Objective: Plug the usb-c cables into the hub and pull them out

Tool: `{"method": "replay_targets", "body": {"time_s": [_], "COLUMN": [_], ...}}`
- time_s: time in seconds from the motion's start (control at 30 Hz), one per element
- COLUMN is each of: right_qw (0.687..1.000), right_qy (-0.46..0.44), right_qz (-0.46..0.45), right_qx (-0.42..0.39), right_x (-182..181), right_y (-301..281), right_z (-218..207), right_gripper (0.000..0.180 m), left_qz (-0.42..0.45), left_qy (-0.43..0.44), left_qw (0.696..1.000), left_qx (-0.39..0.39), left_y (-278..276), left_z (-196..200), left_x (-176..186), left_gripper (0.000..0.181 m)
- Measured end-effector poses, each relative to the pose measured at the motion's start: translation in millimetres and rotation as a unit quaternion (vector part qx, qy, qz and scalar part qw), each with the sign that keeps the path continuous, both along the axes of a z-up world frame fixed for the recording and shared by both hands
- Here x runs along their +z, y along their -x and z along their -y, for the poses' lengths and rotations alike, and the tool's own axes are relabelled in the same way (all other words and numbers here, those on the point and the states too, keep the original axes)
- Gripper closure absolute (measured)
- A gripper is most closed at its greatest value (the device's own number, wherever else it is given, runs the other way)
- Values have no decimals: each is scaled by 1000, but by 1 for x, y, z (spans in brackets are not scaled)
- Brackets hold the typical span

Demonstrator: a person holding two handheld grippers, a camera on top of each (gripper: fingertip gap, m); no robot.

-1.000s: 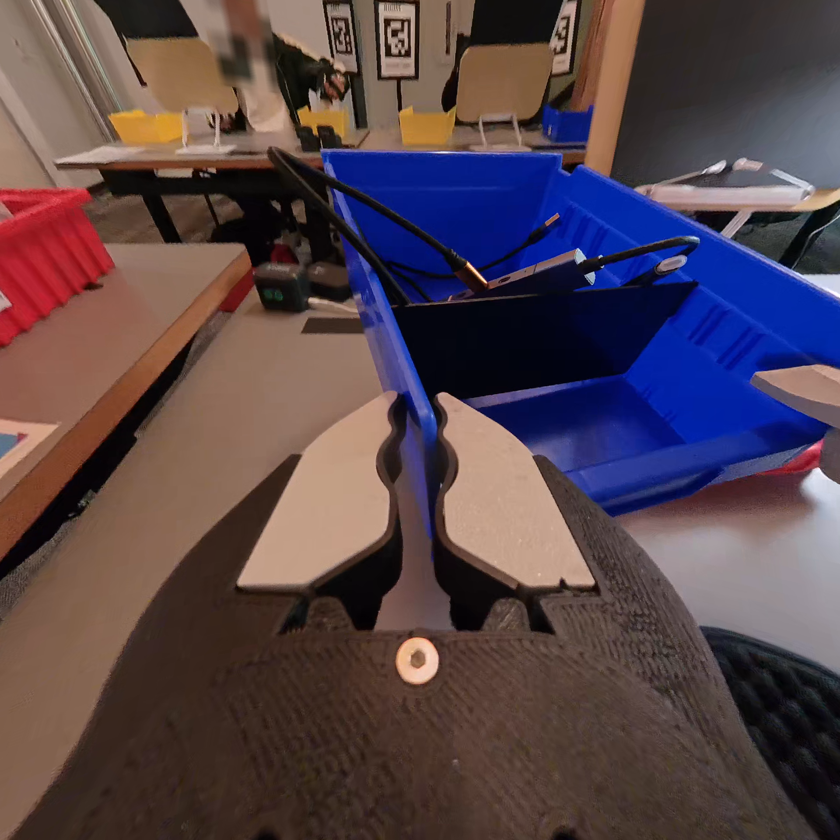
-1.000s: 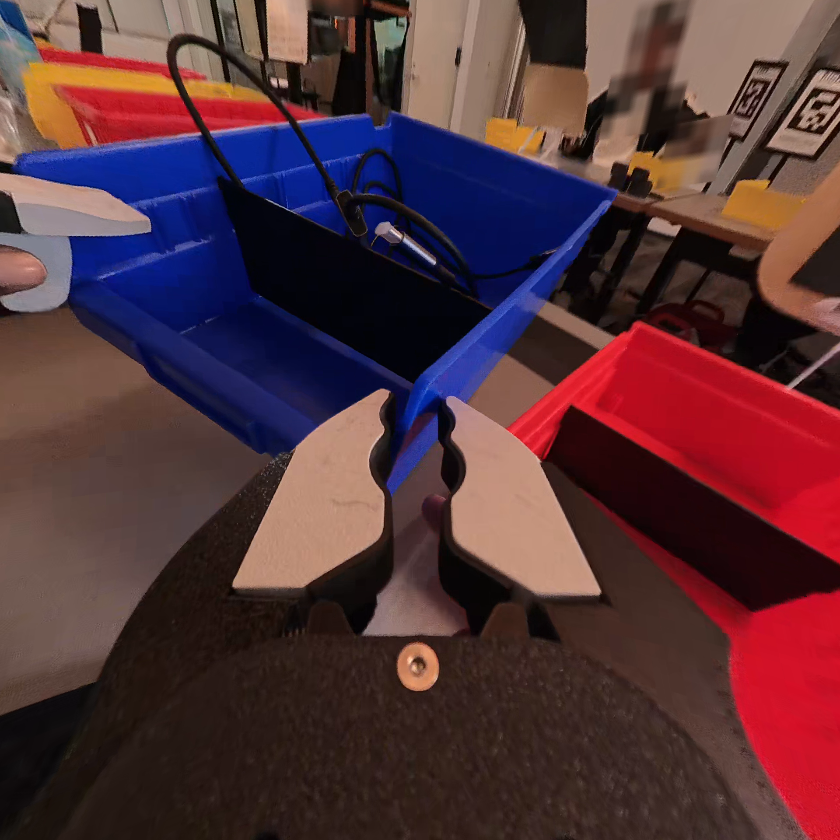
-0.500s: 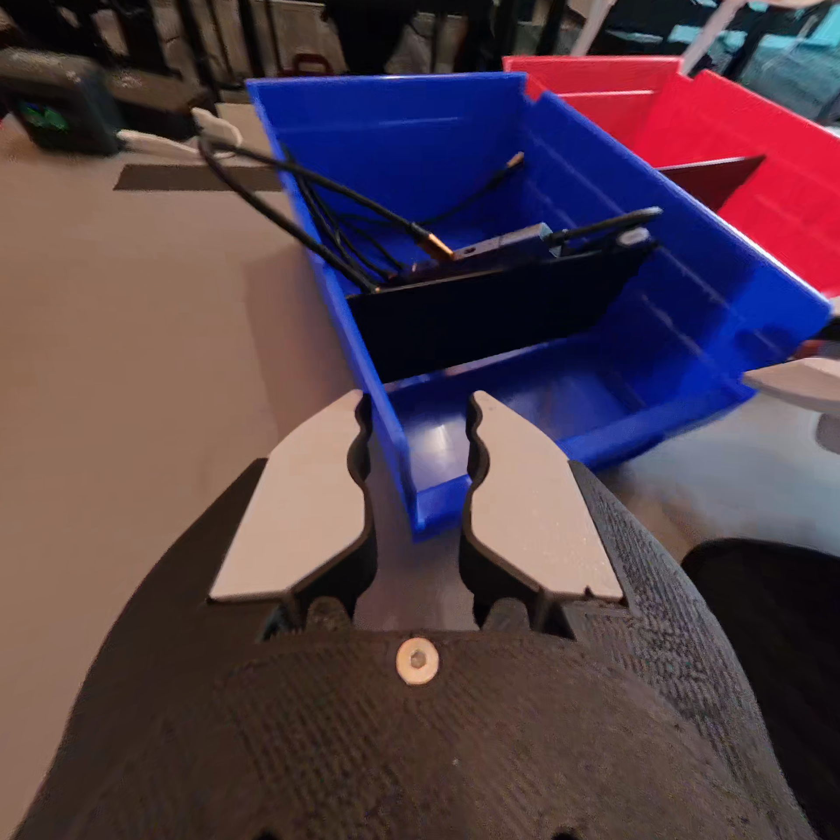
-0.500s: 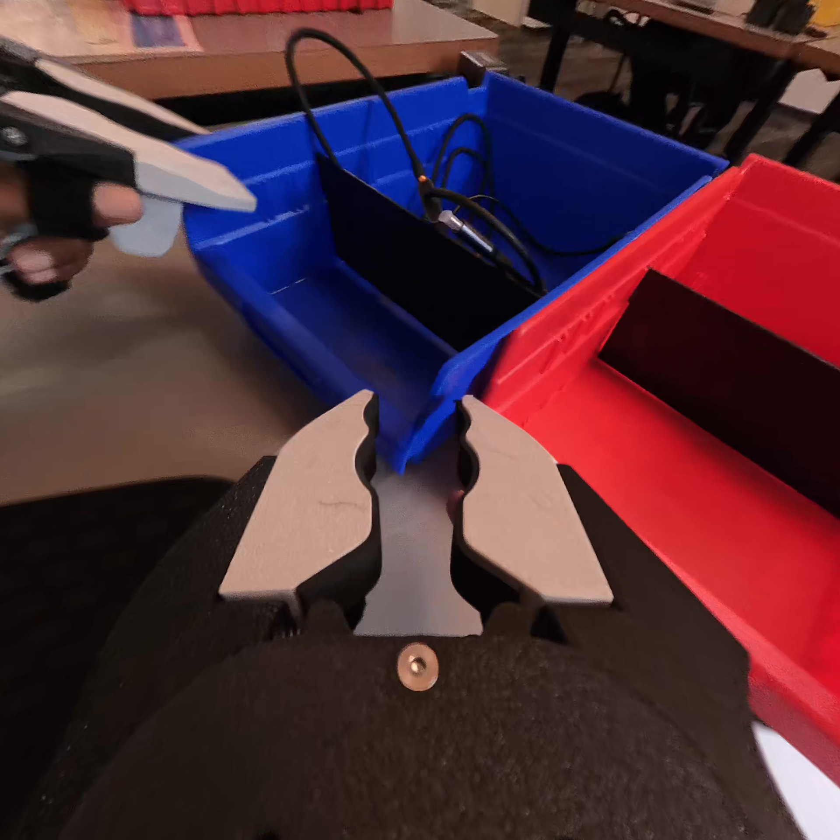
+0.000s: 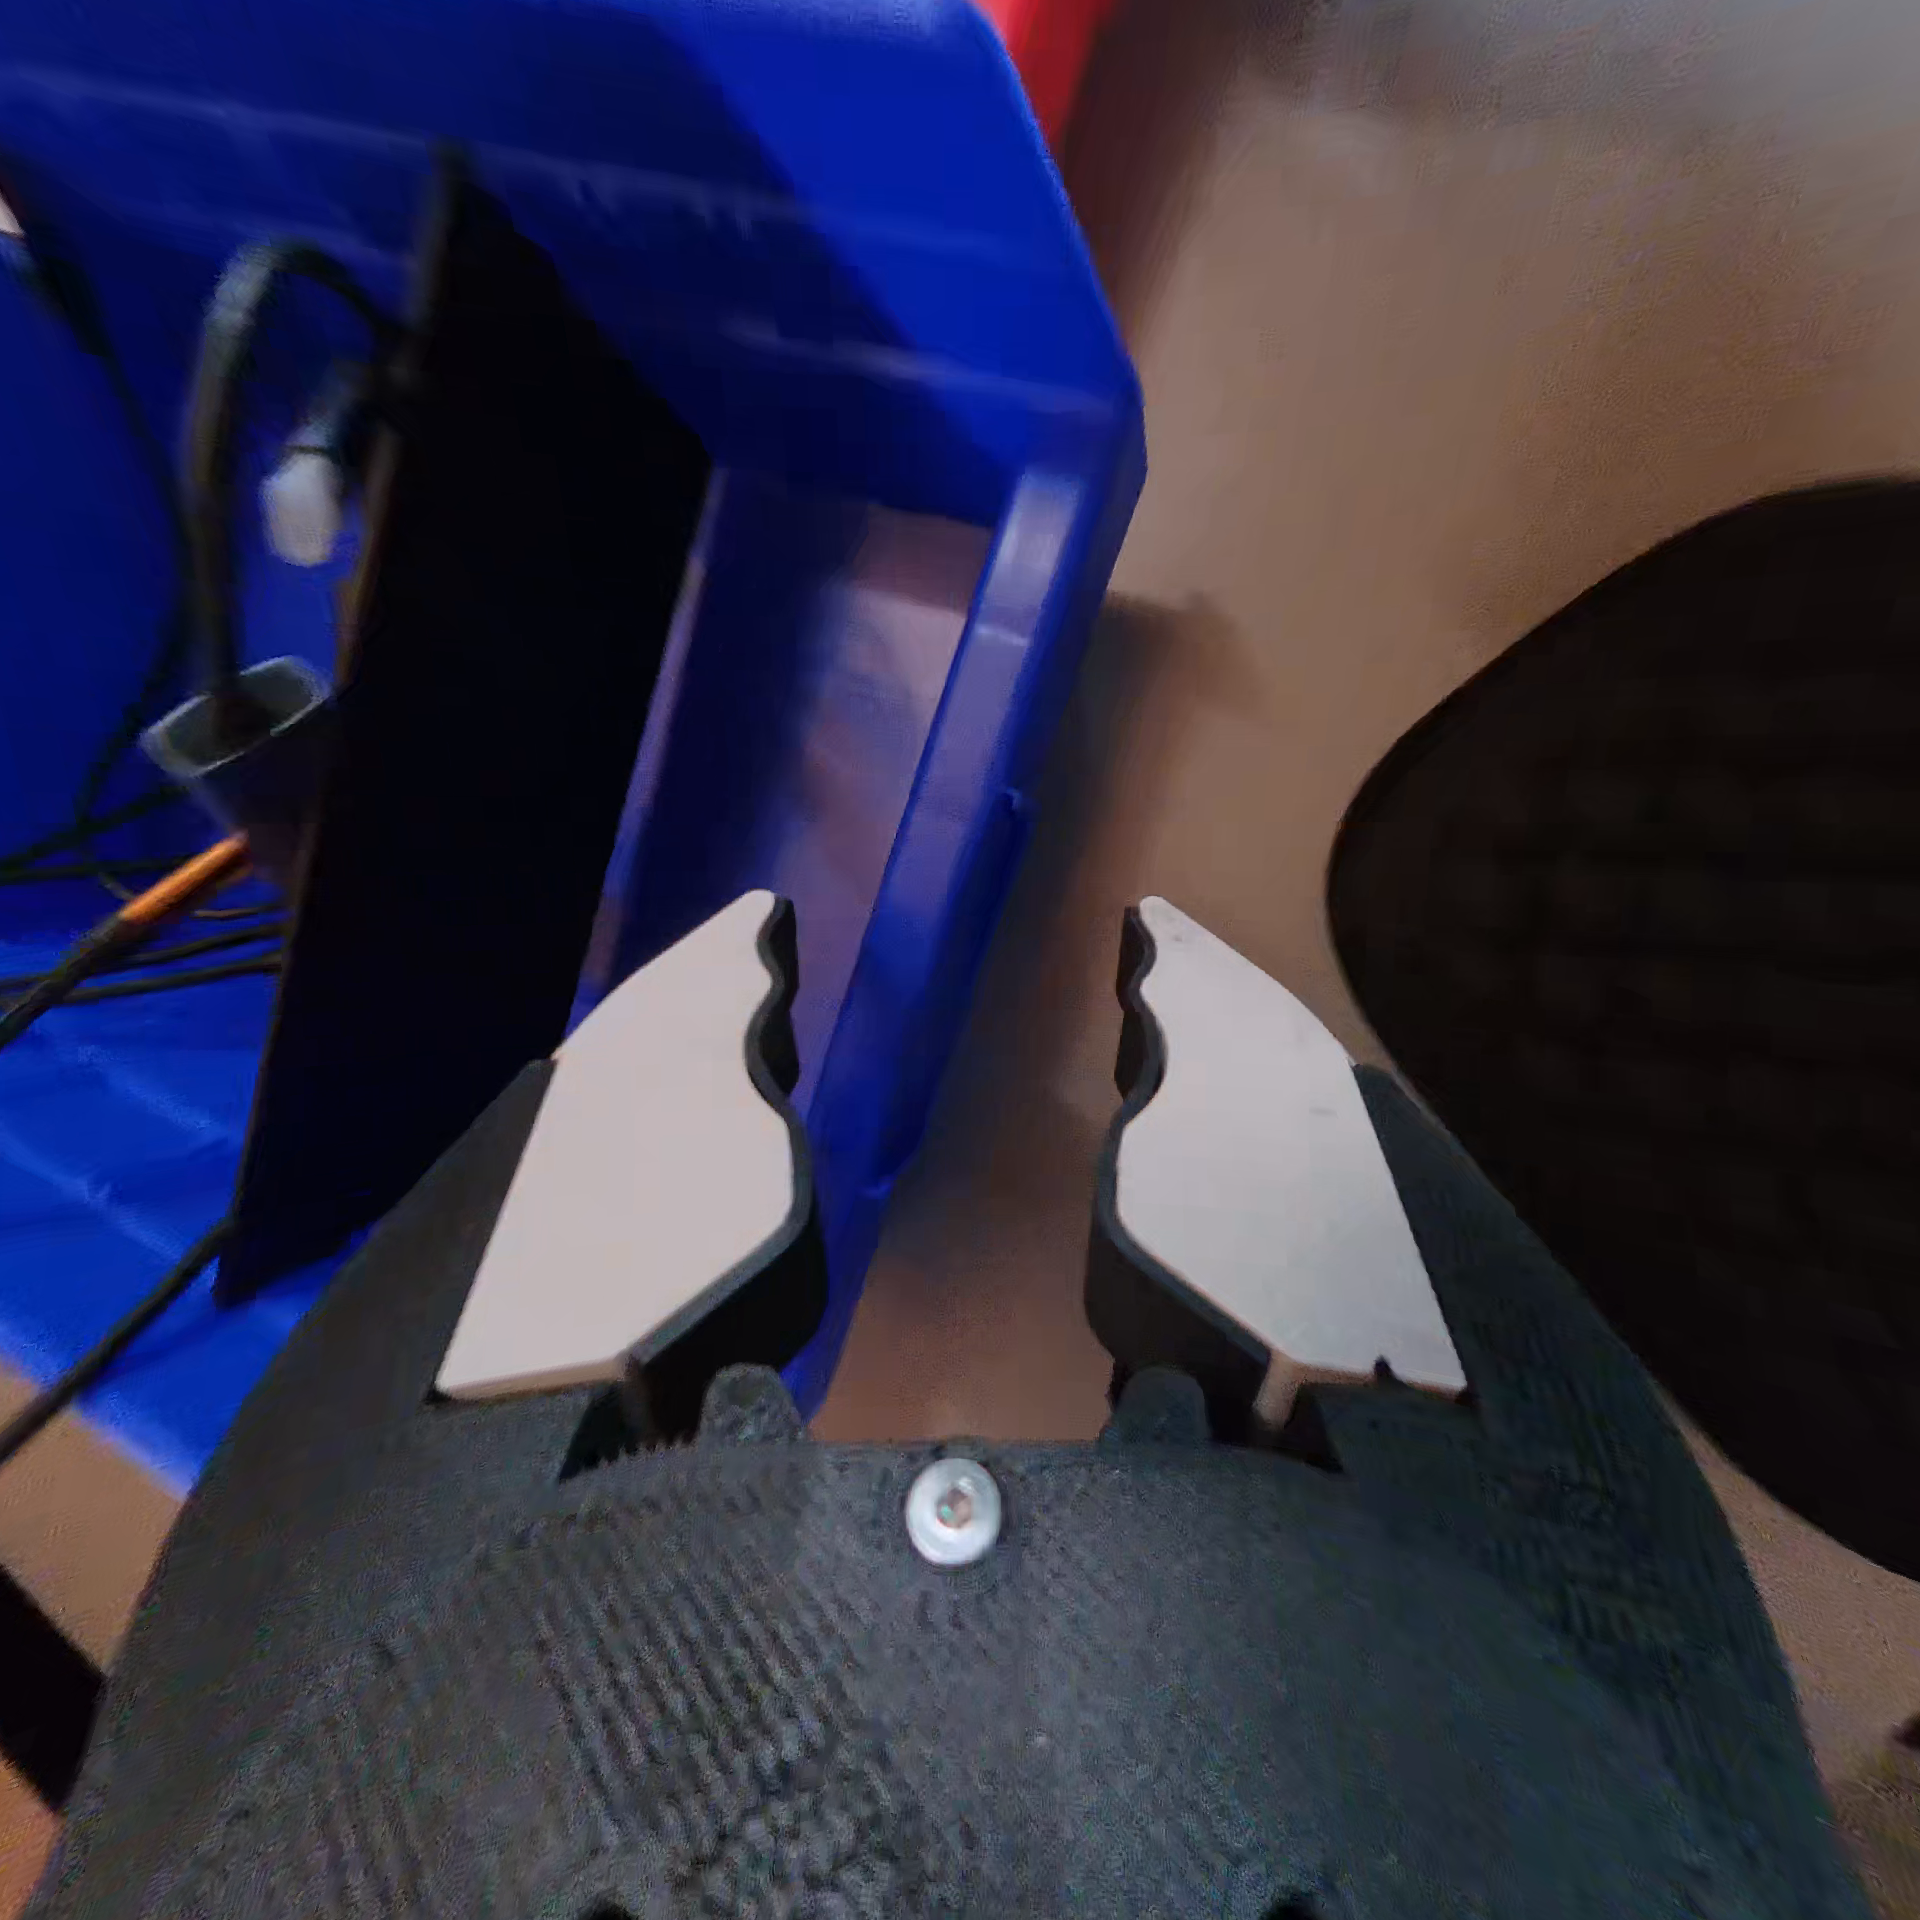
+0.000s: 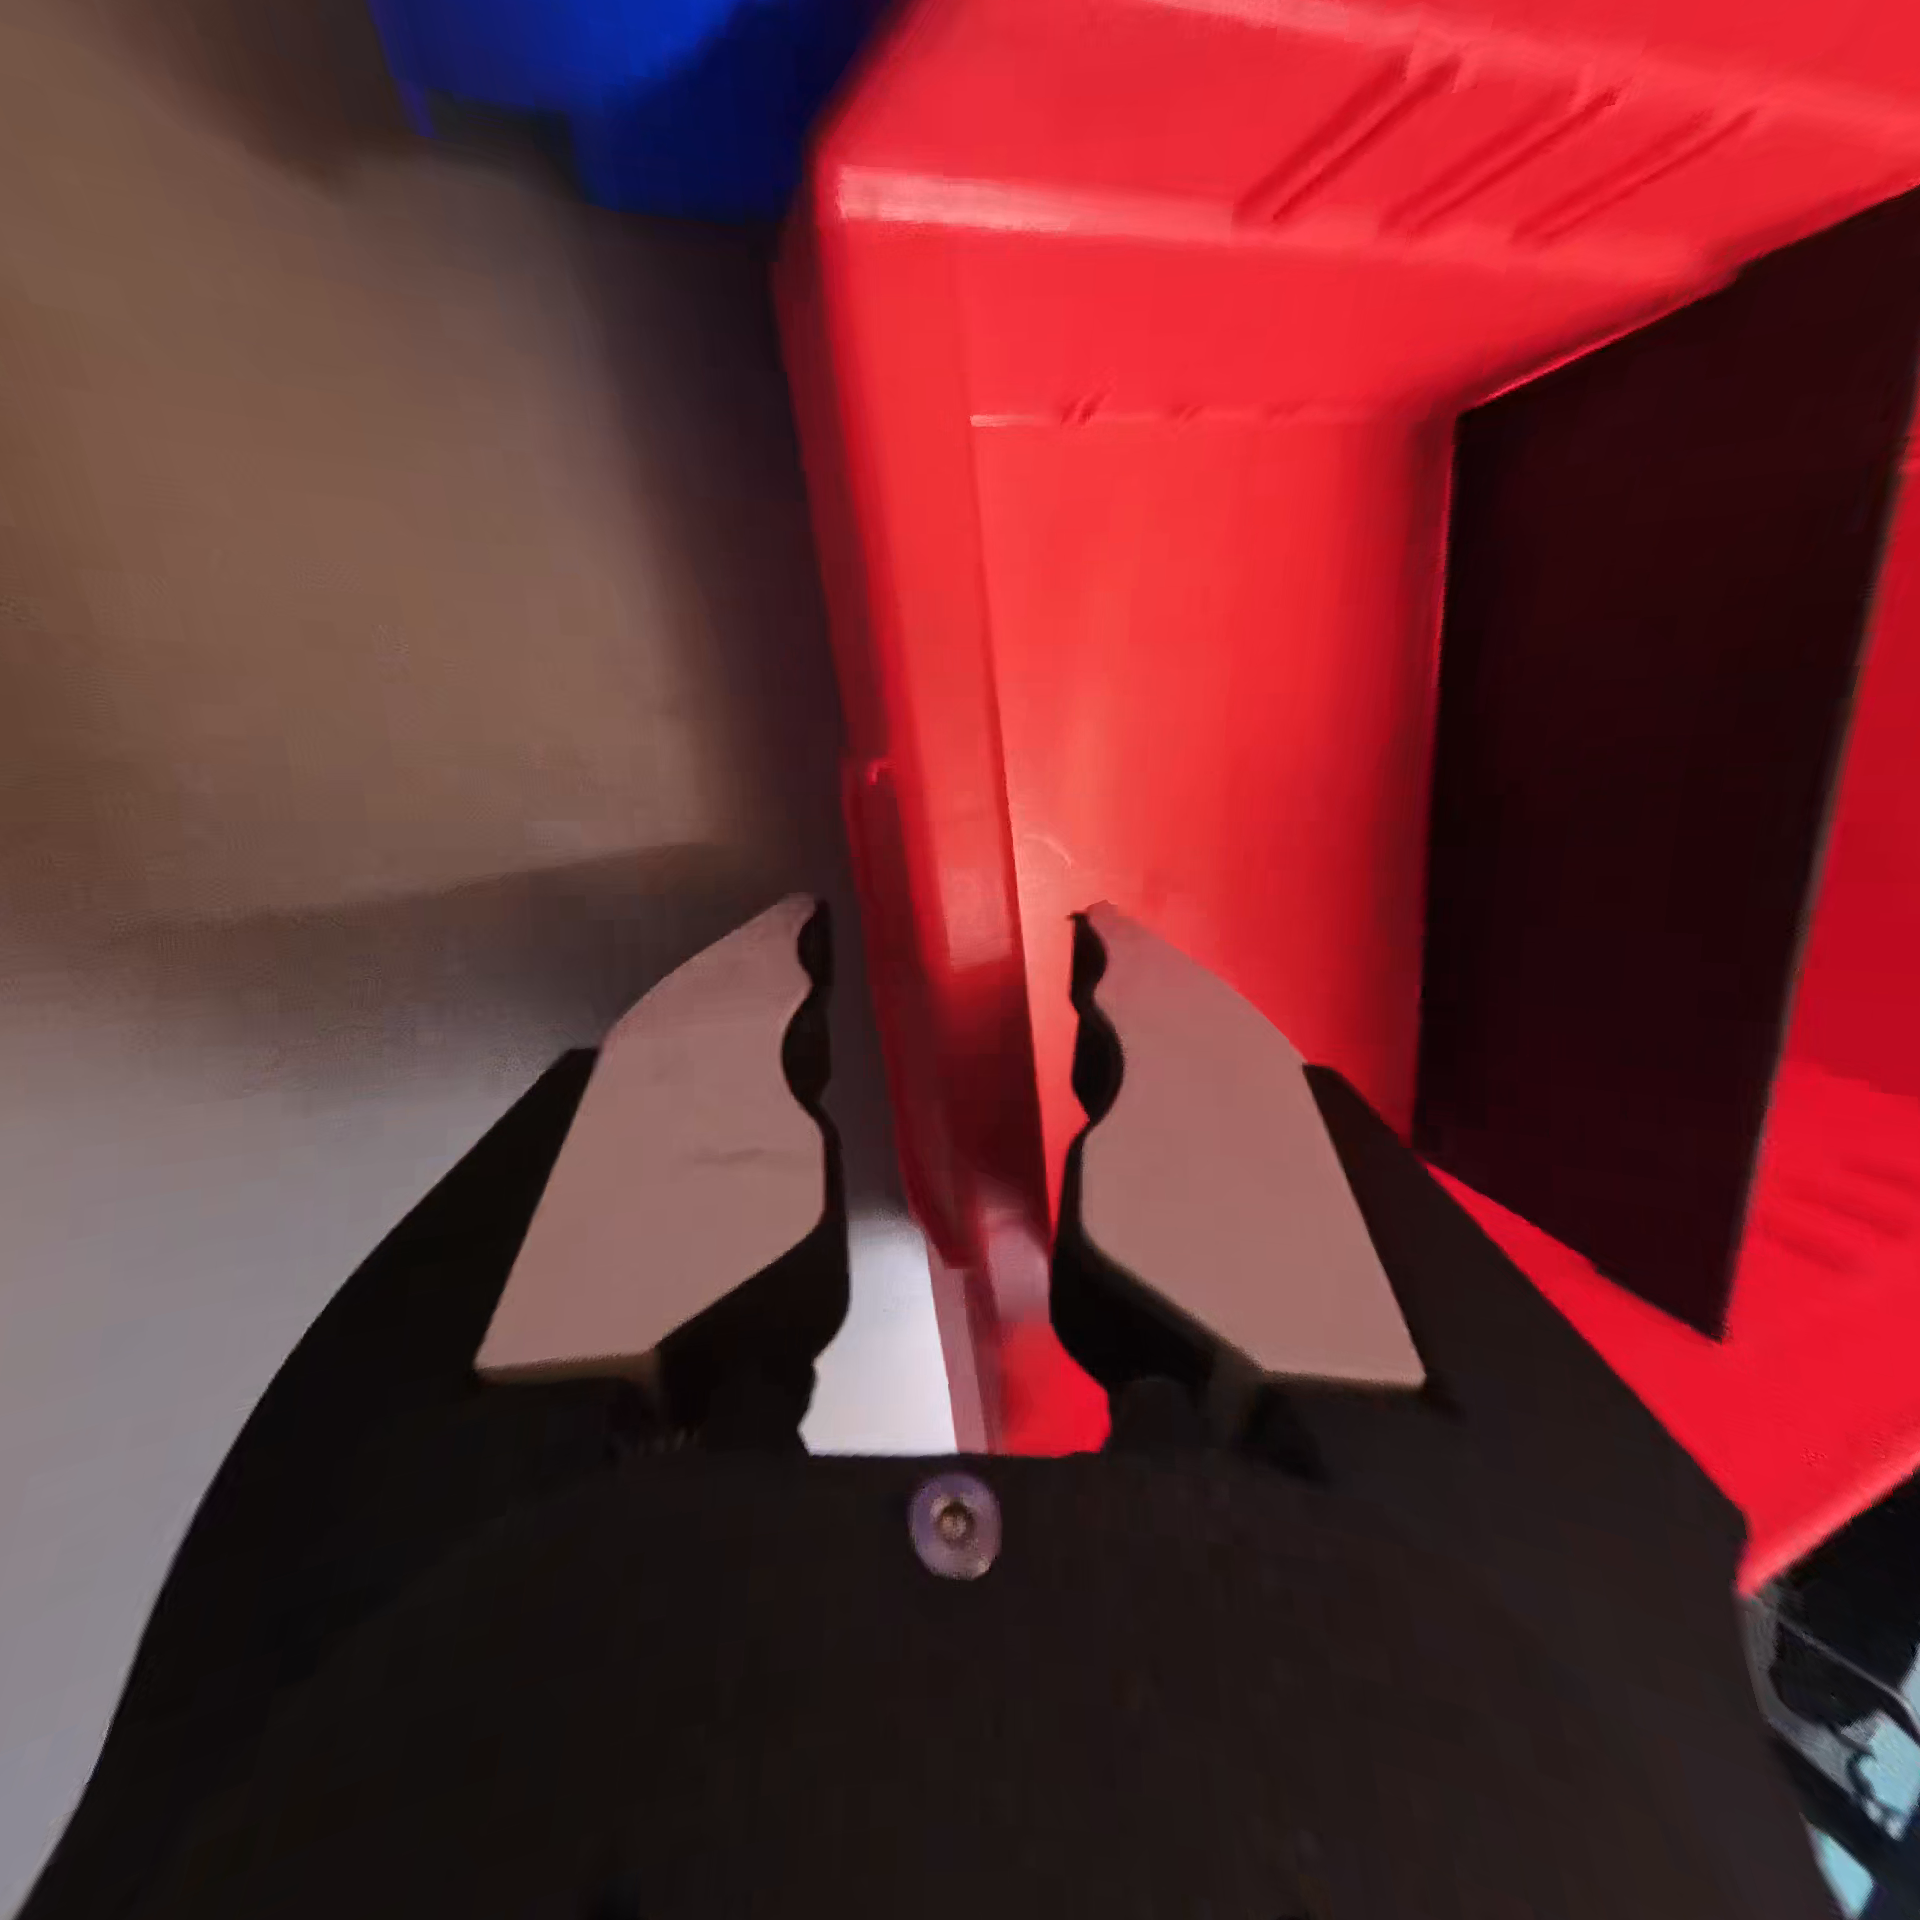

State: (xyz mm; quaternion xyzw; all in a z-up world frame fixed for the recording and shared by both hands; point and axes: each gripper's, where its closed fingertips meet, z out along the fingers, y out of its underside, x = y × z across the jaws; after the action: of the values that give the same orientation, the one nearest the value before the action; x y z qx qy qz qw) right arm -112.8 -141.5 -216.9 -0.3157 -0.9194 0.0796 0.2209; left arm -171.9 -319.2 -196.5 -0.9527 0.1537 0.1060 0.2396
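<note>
The blue bin (image 5: pixel 935 343) fills the upper left of the left wrist view, with a black divider (image 5: pixel 468 779) across it. Behind the divider lie the grey hub (image 5: pixel 234 717), black usb-c cables (image 5: pixel 213 395), a white plug (image 5: pixel 301 509) and an orange-tipped plug (image 5: pixel 177 883). My left gripper (image 5: pixel 956 914) is open and empty. Its left finger is over the bin's front compartment and its right finger is over the table. My right gripper (image 6: pixel 951 914) is open, and the red bin's wall (image 6: pixel 935 623) stands between its fingers. A corner of the blue bin (image 6: pixel 623 104) shows above.
The red bin (image 6: pixel 1247 520) has its own black divider (image 6: pixel 1662 779). A black textured mat (image 5: pixel 1662 987) lies on the brown table (image 5: pixel 1455 364) to the right of the blue bin. Both views are blurred by motion. Left tips to right tips: about 20 cm. To reach the white plug (image 5: pixel 301 509) in a straight line is about 8 cm for my left fingers, about 20 cm for my right.
Both grippers have opened and let go of the blue bin's walls. The left one swung to the bin's front edge. The right one moved over to the red bin's wall.
</note>
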Motion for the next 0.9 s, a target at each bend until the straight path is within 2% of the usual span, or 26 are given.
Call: {"method": "replay_targets", "body": {"time_s": [0.03,0.13,0.27,0.6,0.9], "right_qw": [1000,1000,998,980,964], "right_qy": [-8,0,0,-38,-51], "right_qz": [6,-13,-23,-27,-18], "right_qx": [-4,-15,-51,-194,-259], "right_x": [-6,-6,-5,-4,-4], "right_y": [0,-10,-52,-176,-214], "right_z": [-4,-9,-27,-144,-222], "right_gripper": [145,146,147,148,148], "left_qz": [-5,-8,9,-7,-6], "left_qy": [21,52,39,24,20], "left_qw": [1000,998,998,999,1000], "left_qx": [-7,-27,-56,-41,-20], "left_y": [3,8,0,1,22], "left_z": [-2,-9,-21,-46,-69], "left_x": [-9,-24,-26,-26,-26], "left_gripper": [124,142,151,152,152]}}
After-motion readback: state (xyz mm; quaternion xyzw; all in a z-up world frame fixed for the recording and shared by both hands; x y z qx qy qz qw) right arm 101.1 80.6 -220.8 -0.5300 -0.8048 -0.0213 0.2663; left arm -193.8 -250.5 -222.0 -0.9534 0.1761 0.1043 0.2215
